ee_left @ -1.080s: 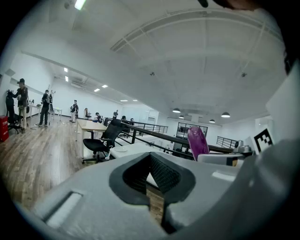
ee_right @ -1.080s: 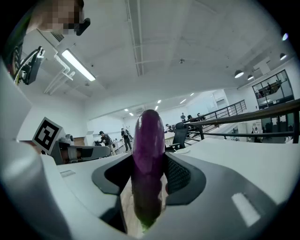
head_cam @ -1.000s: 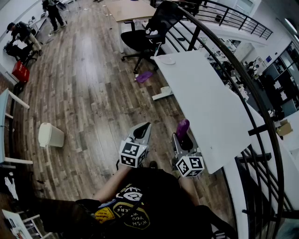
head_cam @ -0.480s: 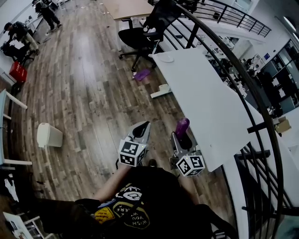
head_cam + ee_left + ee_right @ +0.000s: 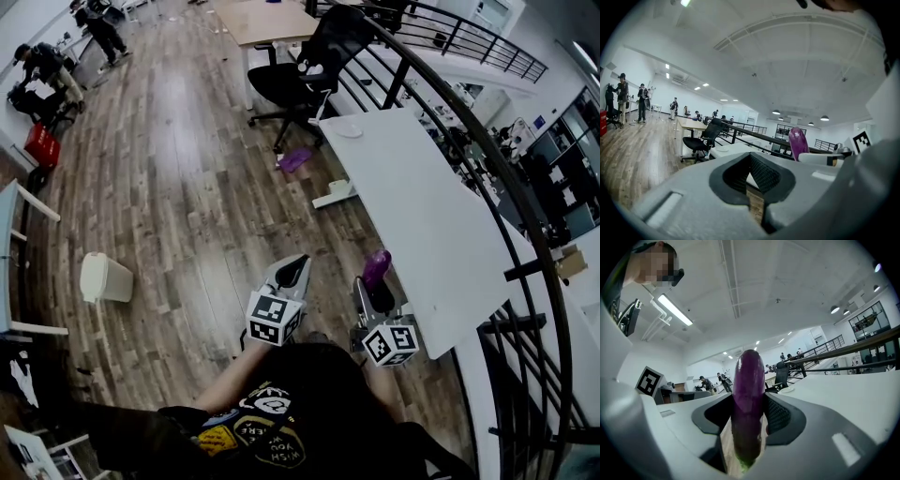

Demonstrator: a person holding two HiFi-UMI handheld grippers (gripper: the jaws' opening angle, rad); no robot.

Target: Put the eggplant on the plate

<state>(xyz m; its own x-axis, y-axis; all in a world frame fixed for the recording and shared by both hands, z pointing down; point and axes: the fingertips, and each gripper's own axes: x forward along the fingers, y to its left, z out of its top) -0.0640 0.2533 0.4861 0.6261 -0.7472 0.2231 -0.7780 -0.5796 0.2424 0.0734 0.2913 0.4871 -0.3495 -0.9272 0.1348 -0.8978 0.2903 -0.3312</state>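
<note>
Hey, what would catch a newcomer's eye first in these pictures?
A purple eggplant stands upright, clamped in the right tool, beside the near end of a long white table. A small white plate sits at that table's far end, near a black office chair.

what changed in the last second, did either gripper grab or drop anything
Nothing was grabbed or dropped. In the head view the left gripper, the right gripper, the table and the plate sit slightly lower and further right, likely just the head camera shifting. Unchanged: the right gripper stays clamped on the upright eggplant, the left gripper stays shut and empty, the plate still lies at the table's far end.
</note>
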